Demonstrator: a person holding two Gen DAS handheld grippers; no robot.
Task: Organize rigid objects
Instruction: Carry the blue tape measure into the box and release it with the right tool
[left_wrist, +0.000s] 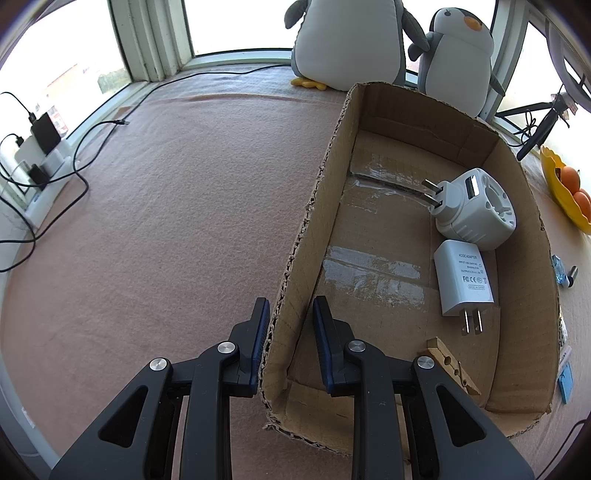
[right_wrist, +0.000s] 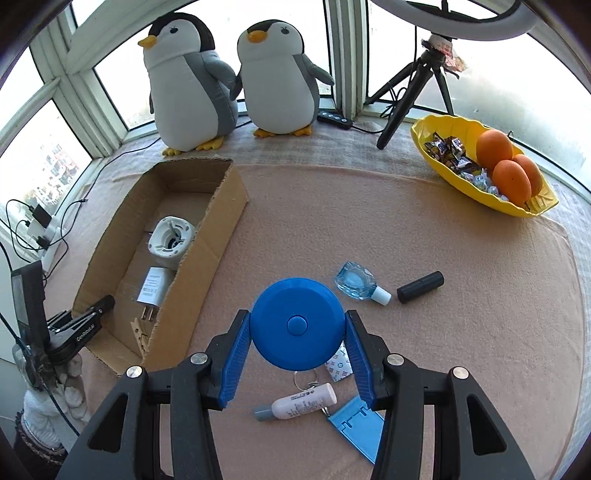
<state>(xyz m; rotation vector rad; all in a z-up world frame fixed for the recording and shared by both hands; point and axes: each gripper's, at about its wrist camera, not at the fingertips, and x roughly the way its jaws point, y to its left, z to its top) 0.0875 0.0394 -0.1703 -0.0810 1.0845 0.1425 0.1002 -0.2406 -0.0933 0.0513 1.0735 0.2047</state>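
above blanket (right_wrist: 443, 258), tape measure (right_wrist: 297, 325) between fingers (right_wrist: 236, 354)

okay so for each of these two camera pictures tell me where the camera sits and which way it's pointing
Left wrist: rides the left gripper, looking forward and down into the brown cardboard box; its fingers straddle the box's side wall.
Right wrist: rides the right gripper, looking down at the pink cloth; its blue pads hold the round blue tape measure.
Shared: the box, the round white travel adapter, the two plush penguins.
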